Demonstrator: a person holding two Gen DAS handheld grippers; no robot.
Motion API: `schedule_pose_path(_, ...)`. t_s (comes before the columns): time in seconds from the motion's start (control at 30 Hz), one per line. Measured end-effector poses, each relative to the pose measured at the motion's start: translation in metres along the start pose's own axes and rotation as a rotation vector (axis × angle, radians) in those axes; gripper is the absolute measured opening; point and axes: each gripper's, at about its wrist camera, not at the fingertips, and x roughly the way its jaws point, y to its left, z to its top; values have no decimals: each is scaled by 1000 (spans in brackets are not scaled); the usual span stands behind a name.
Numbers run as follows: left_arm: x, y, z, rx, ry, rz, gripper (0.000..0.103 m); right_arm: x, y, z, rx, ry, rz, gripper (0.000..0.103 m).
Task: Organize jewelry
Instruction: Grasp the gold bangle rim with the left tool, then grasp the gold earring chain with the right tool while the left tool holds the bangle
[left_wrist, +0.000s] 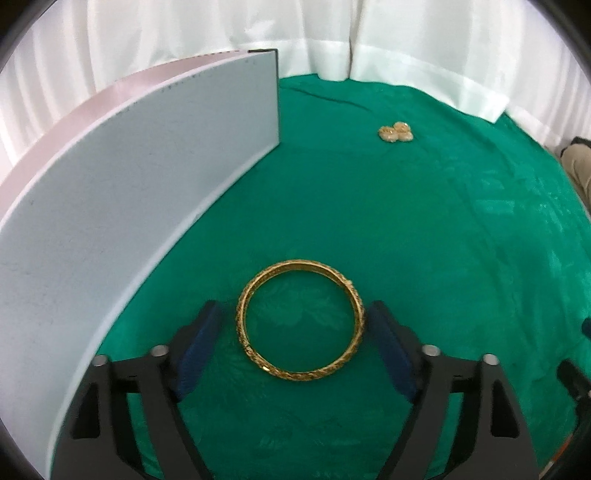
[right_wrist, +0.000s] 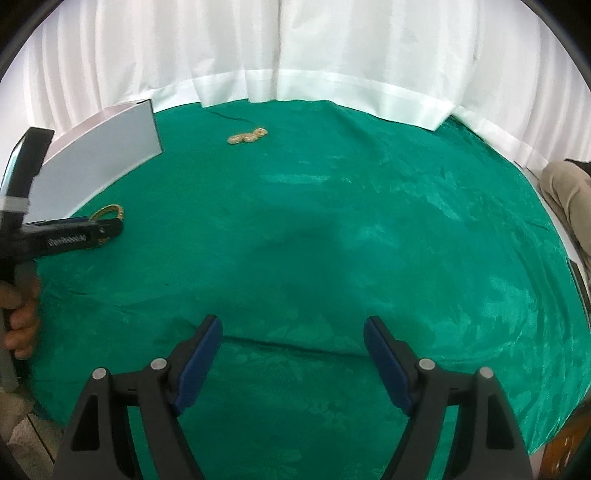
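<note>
A gold bangle (left_wrist: 241, 317) lies flat on the green cloth (left_wrist: 443, 258), between the blue pads of my left gripper (left_wrist: 294, 308). The jaws stand wide, with a gap at the left pad (left_wrist: 207, 325) and the right pad close beside the ring. From the right wrist view, the left gripper (right_wrist: 107, 227) sits at the far left, over the bangle (right_wrist: 110, 211), held by a hand (right_wrist: 22, 317). A small cluster of gold earrings (left_wrist: 395, 132) (right_wrist: 246, 136) lies farther back. My right gripper (right_wrist: 291, 328) is open over bare cloth.
A pale grey upright panel (left_wrist: 129, 184) (right_wrist: 99, 155) with a pink side behind it stands to the left of the bangle. White curtains (right_wrist: 295, 55) close off the back. A person's beige-clad leg (right_wrist: 569, 192) is at the right edge.
</note>
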Motion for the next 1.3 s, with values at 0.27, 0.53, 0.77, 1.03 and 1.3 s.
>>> schedule_pose_path(0.27, 2, 1, -2, 6, -11, -15, 93, 21, -12, 116, -62, -47, 127, 81)
schedule_pose_path(0.53, 1, 2, -2, 7, -13, -21, 94, 146, -8, 235, 166, 207, 292, 71)
schedule_pose_path(0.77, 1, 2, -2, 7, -12, -23, 95, 200, 40, 258, 108, 249, 141, 57)
schedule_pose_path(1.03, 2, 1, -3, 6, -12, -28, 95, 199, 59, 246, 36, 218, 12, 25)
schedule_pose_path(1.3, 2, 0, -3, 7, -11, -27, 95, 143, 28, 232, 63, 193, 171, 22)
